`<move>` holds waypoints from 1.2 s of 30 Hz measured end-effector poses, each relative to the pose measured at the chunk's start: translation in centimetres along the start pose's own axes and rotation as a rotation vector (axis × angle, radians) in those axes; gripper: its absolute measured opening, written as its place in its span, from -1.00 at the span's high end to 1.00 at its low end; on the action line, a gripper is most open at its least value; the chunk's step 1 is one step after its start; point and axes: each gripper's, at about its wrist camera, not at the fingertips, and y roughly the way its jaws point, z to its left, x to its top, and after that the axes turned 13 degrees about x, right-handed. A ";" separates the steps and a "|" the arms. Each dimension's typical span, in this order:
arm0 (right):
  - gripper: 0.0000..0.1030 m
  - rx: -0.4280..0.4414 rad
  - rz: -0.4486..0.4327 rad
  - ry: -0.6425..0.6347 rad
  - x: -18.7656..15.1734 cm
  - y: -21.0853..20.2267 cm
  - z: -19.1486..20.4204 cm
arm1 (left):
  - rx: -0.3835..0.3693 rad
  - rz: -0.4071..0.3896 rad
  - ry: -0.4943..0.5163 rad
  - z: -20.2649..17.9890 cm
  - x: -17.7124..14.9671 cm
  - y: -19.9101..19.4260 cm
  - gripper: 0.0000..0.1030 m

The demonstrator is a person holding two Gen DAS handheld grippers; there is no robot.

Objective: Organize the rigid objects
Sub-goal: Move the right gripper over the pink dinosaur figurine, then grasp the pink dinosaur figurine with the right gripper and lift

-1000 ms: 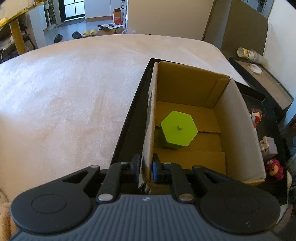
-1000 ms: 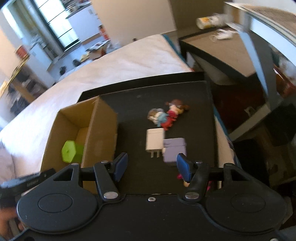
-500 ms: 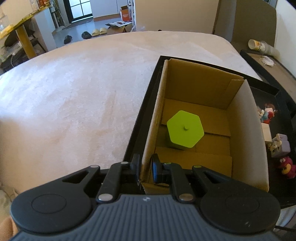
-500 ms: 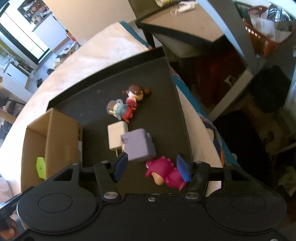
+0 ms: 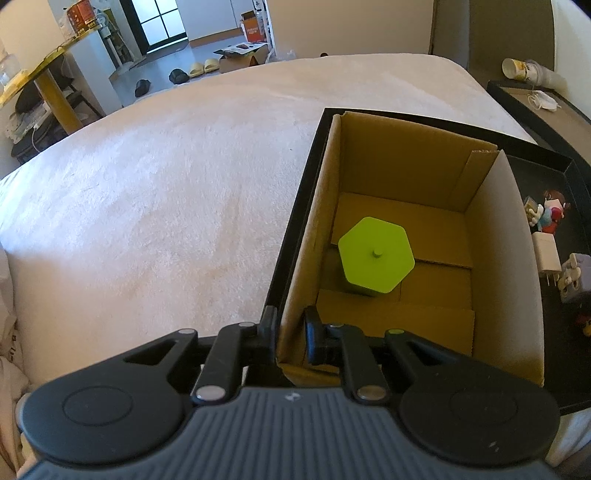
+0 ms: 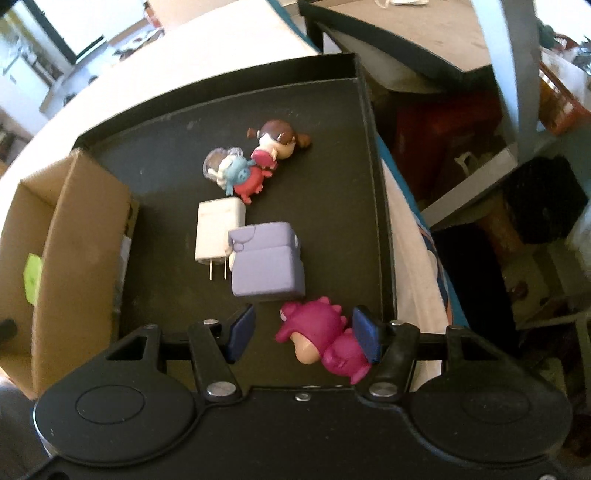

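An open cardboard box (image 5: 406,173) stands in the left end of a black tray (image 6: 332,147). A lime-green hexagonal container (image 5: 375,264) stands upright inside it. My left gripper (image 5: 290,325) is shut on the box's near left wall. On the tray floor lie a white charger (image 6: 218,229), a purple block toy (image 6: 266,258), a brown-haired doll (image 6: 277,142), a blue and red figure (image 6: 240,173) and a magenta figure (image 6: 317,328). My right gripper (image 6: 303,334) is open low over the tray. The magenta figure lies between its pads, against the right one and apart from the left.
The tray rests on a pale, plush bed surface (image 5: 166,203). Beyond its right rim are a dark side table (image 6: 406,33), a grey post (image 6: 517,74) and floor clutter. A paper cup (image 5: 517,68) lies on the side table.
My right gripper has sunk toward the tray and tipped down; the magenta figure has come between its fingers. My left gripper keeps its grip on the box wall, tilted slightly.
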 end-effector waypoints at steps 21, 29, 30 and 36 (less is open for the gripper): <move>0.26 -0.017 0.068 -0.115 -1.2 1.9 1.1 | 0.039 0.049 0.039 -0.9 0.8 0.1 0.70; 0.27 0.057 0.003 -0.120 -1.1 0.4 1.5 | 0.073 0.066 0.081 -1.4 1.3 0.3 0.69; 0.27 0.064 -0.002 -0.123 -1.1 0.3 1.6 | 0.075 0.068 0.082 -1.5 1.3 0.3 0.69; 0.28 0.128 -0.048 -0.138 -0.8 -1.0 2.3 | 0.074 0.064 0.087 -1.3 1.5 0.5 0.67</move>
